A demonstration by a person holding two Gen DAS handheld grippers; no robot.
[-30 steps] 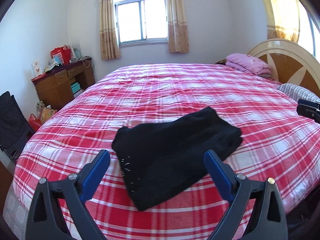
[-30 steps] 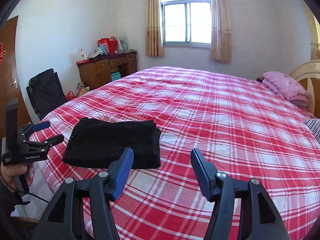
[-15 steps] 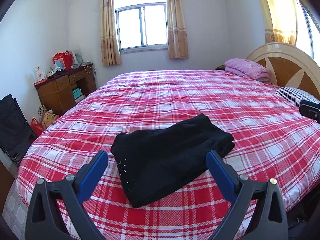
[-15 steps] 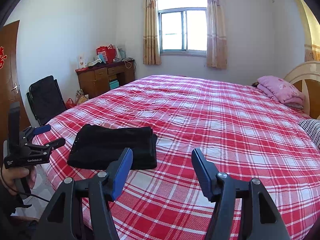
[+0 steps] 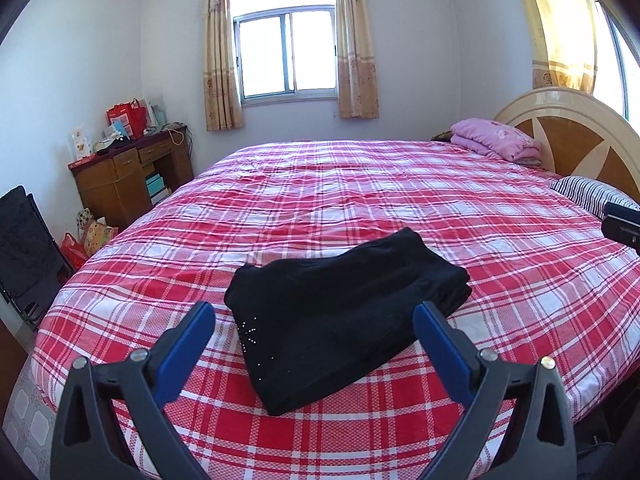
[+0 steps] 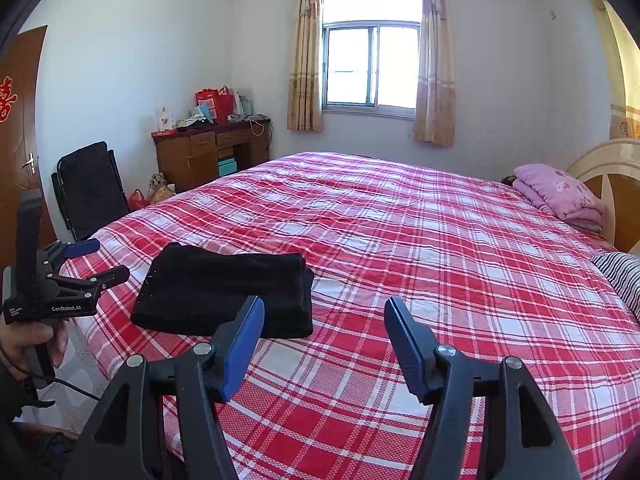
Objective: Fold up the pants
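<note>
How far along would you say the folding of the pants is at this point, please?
Done: the black pants lie as a compact folded bundle on the plaid bed. In hand: nothing; the left tool and right tool are open and clear of the cloth. Left: seemingly nothing but perhaps tidying.

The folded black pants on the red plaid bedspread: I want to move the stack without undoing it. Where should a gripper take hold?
Probably the thick folded edge of the folded black pants, approached from the right side, low along the red plaid bedspread; there the layers stack together.

Right tool (image 5: 622, 226) mostly cut off by left view's edge.
</note>
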